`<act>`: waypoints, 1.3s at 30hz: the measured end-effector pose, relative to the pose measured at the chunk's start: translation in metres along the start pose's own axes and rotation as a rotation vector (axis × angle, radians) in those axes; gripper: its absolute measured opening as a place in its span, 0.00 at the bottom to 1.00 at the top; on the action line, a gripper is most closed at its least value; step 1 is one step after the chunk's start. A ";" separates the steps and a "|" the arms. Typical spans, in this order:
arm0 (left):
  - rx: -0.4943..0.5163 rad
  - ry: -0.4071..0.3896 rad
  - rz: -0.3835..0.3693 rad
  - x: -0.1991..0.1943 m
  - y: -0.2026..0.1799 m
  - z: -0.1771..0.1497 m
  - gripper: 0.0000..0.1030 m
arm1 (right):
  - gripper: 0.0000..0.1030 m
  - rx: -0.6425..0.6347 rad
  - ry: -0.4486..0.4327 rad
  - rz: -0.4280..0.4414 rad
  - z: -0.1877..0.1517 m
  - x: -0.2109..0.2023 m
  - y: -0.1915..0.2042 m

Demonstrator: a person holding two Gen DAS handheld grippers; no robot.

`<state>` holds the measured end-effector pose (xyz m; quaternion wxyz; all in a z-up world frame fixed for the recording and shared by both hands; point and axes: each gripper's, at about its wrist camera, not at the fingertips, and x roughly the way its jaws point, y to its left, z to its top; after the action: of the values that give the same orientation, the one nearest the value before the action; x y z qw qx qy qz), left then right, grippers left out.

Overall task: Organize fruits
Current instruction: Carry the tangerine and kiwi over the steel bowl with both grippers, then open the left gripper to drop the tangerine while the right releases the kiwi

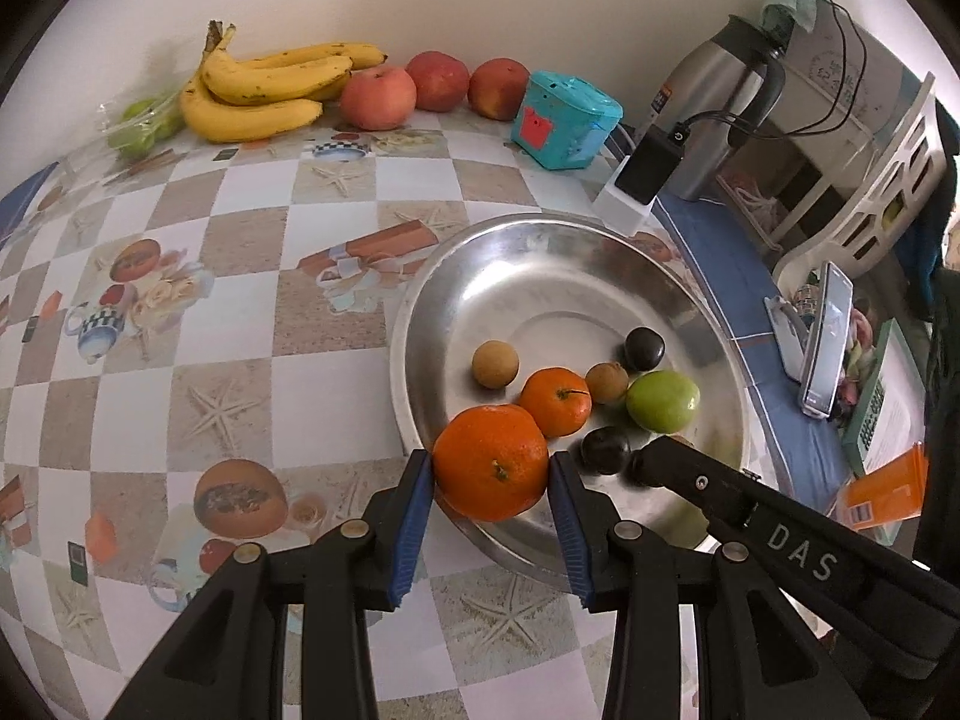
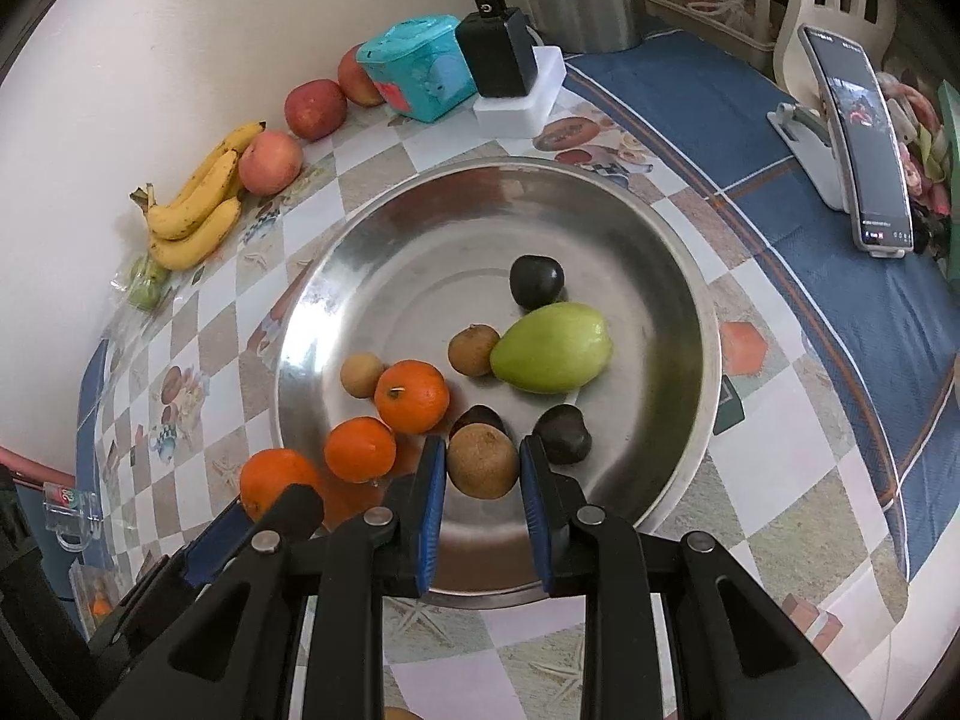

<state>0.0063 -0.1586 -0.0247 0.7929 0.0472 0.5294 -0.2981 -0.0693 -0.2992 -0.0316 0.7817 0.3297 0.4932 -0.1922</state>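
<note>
Left wrist view: left tongs (image 1: 491, 468) grip a round orange tangerine (image 1: 491, 461) between blue pads, held just over the near rim of a wide shiny steel bowl (image 1: 420, 300). Ahead of the tongs, inside the bowl, lie a smaller tangerine (image 1: 555, 401), two small brown fruits, a green fruit (image 1: 663, 401) and dark plums. To their right the other black tongs reach in close alongside. Left of the tongs the checked counter (image 1: 240, 312) is open and bare; yellow bananas (image 1: 264, 87) and red apples line the far wall.

Right wrist view: right tongs (image 2: 483, 461) are clamped on a round brown fruit (image 2: 483, 462), over the bowl floor near its close rim. A dark plum (image 2: 562, 435) sits just to their right, two tangerines to their left beside the left tongs. Free bowl floor lies ahead toward the far rim; lowering either fruit likely needs care, as the two tools nearly touch.
</note>
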 end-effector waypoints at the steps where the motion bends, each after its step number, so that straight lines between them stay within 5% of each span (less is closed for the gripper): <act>1: -0.001 0.001 -0.001 0.001 0.000 0.000 0.40 | 0.25 -0.001 0.000 0.000 0.000 0.000 0.000; 39: -0.136 0.057 -0.098 0.008 0.023 0.006 0.42 | 0.25 0.016 0.067 0.012 -0.003 0.007 0.001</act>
<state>0.0252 -0.1459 -0.0343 0.7634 -0.0242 0.5725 -0.2983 -0.0675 -0.2967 -0.0387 0.7632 0.3451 0.5157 -0.1802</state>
